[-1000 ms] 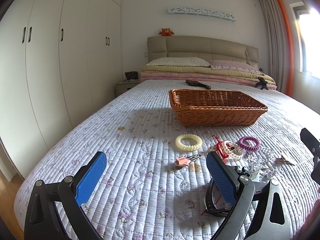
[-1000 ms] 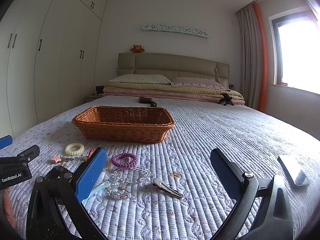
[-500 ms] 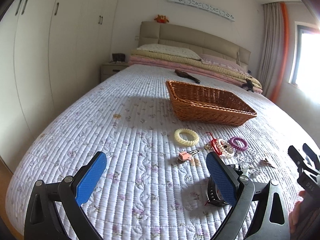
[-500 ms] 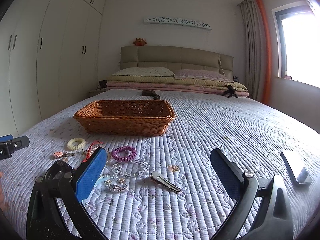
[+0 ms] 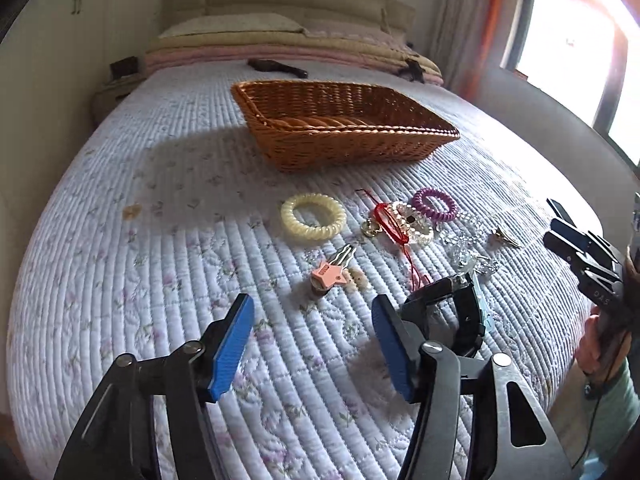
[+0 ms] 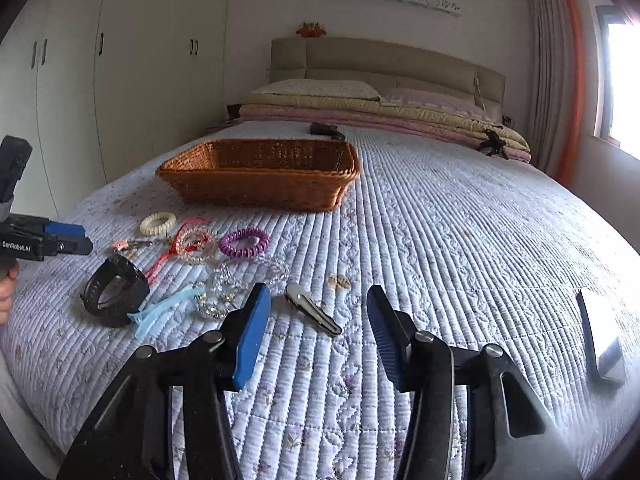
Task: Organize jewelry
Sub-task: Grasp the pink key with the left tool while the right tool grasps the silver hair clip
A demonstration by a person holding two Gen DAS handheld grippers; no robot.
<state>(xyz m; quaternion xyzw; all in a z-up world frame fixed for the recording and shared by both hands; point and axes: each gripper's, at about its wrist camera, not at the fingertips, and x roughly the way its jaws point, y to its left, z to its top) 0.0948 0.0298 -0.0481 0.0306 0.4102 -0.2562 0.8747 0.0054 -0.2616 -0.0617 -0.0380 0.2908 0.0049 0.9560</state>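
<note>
Jewelry lies on the quilted bed in front of a wicker basket (image 5: pixel 340 120) (image 6: pixel 260 172): a cream coil hair tie (image 5: pixel 313 216) (image 6: pixel 158 223), a purple coil hair tie (image 5: pixel 435 204) (image 6: pixel 244 242), a pearl bracelet with red cord (image 5: pixel 400 224) (image 6: pixel 192 242), a pink clip (image 5: pixel 330 272), a black watch (image 5: pixel 460 312) (image 6: pixel 114 292), a light blue clip (image 6: pixel 164 312), crystal beads (image 6: pixel 224 292) and a dark hair clip (image 6: pixel 314 314). My left gripper (image 5: pixel 312 344) is open and empty above the quilt near the pink clip. My right gripper (image 6: pixel 316 332) is open and empty over the dark hair clip.
A phone (image 6: pixel 602 340) lies on the quilt at the right. Folded bedding and pillows (image 6: pixel 372 108) lie by the headboard. A dark object (image 6: pixel 326 130) lies behind the basket. White wardrobes (image 6: pixel 100 80) stand along the left wall, a window (image 5: pixel 580 48) on the right.
Both grippers have tilted down and moved closer to the quilt and the jewelry. Both stay open and empty.
</note>
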